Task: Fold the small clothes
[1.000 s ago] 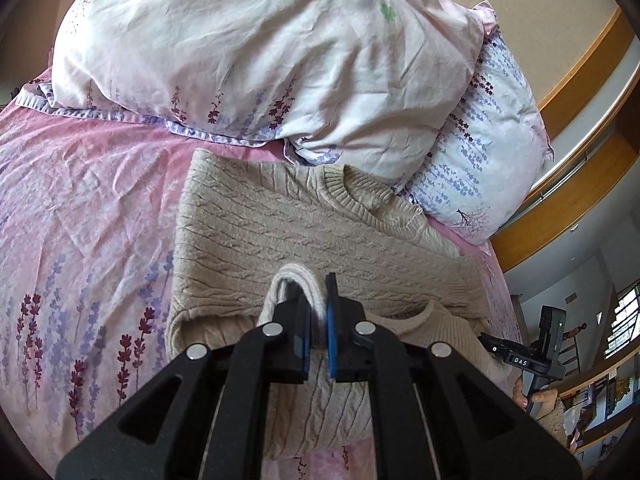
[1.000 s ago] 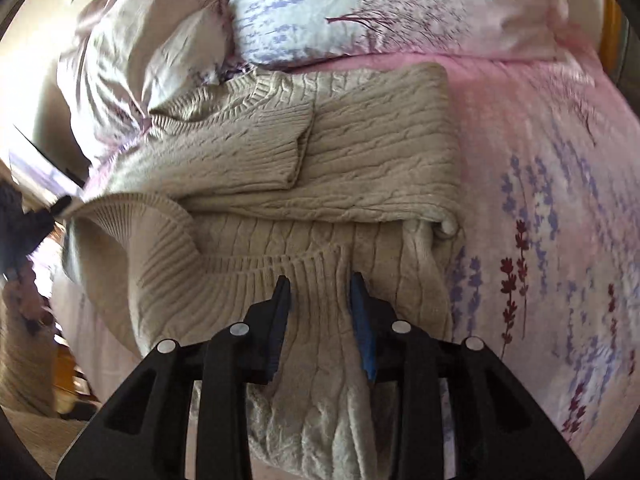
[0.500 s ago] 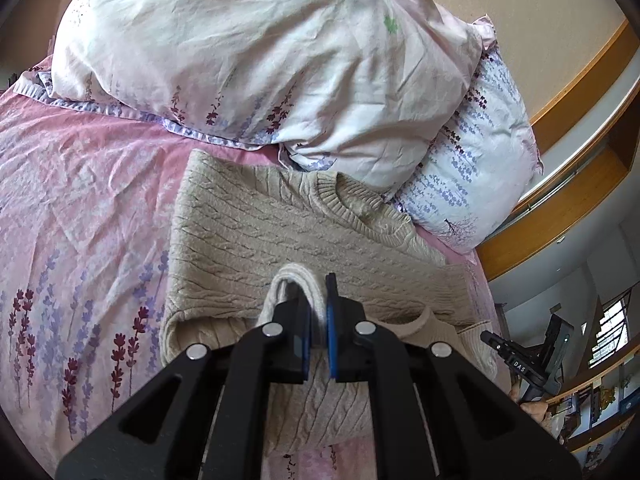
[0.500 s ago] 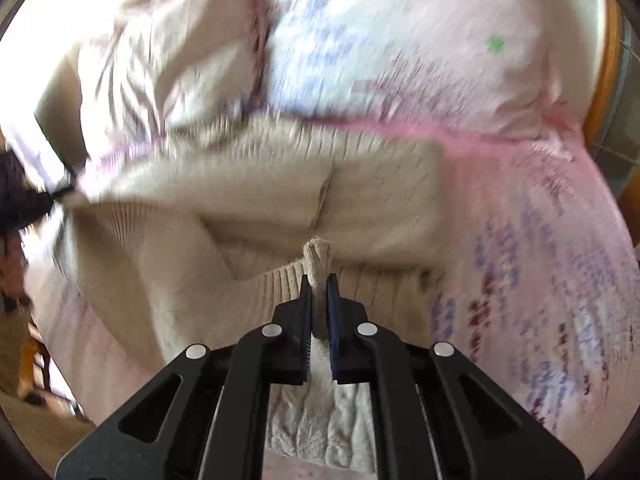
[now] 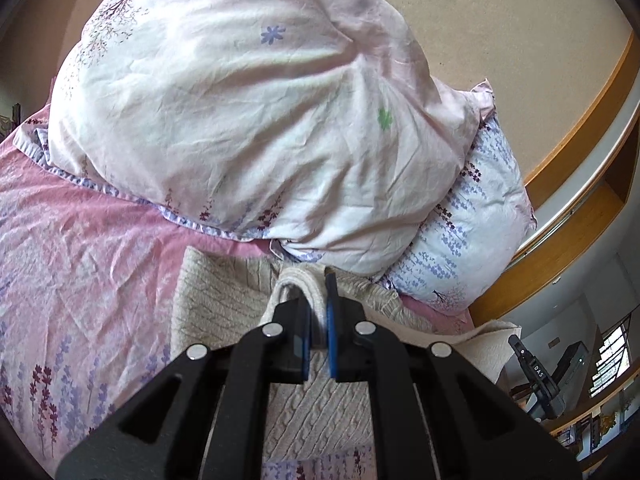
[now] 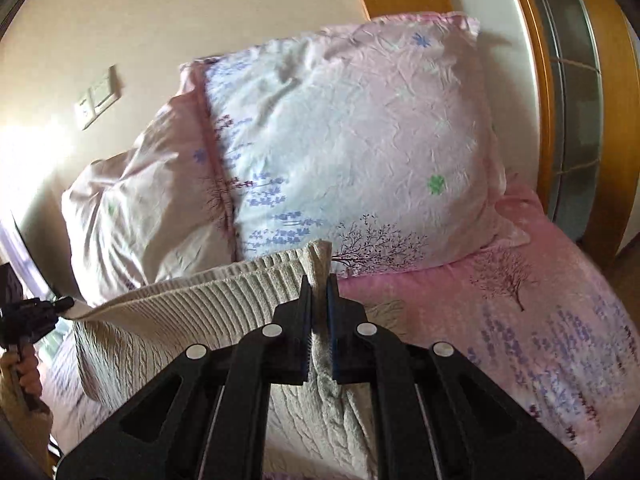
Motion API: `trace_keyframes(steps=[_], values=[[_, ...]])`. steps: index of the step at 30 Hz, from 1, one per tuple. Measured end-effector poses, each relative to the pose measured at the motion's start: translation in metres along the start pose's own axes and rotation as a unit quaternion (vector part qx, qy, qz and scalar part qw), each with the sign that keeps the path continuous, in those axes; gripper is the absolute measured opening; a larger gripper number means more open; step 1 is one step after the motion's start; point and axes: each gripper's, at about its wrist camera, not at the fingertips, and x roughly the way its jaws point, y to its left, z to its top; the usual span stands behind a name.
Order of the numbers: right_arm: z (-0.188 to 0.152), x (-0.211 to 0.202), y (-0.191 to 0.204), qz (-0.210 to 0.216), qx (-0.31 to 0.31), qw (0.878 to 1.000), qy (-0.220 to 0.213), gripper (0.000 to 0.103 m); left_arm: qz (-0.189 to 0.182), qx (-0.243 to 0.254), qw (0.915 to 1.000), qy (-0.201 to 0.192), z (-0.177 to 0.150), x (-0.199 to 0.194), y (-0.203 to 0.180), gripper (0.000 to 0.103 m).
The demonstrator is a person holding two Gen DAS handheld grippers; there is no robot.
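Hem (image 6: 224, 280) of the sweater (image 5: 224, 304) stretches left to right between my two hand-held grippers, left hand-held gripper (image 5: 319, 312) and right hand-held gripper (image 6: 319, 312) each pinching an end, with the folded body lying just beyond, toward the pillows (image 5: 248, 120).

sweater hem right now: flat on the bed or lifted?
Lifted. Both the left gripper and right gripper are shut on the ribbed hem of the sweater, which is stretched between them above the bed.

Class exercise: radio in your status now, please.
Left gripper and right gripper shut on sweater hem. Hem raised off bed. Pillows ahead.
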Motion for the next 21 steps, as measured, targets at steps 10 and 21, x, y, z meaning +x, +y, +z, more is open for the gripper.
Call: trace_keyframes(steps=[10, 21], values=[[-0.016, 0.083, -0.016, -0.085, 0.049, 0.994, 0.053, 0.007, 0.071, -0.030, 0.9958, 0.049, 0.017, 0.097, 0.023, 0.006], [-0.032, 0.141, -0.029, -0.140, 0.060, 0.982, 0.108, 0.007, 0.098, -0.057, 0.9909, 0.072, 0.011, 0.137, 0.038, 0.006]])
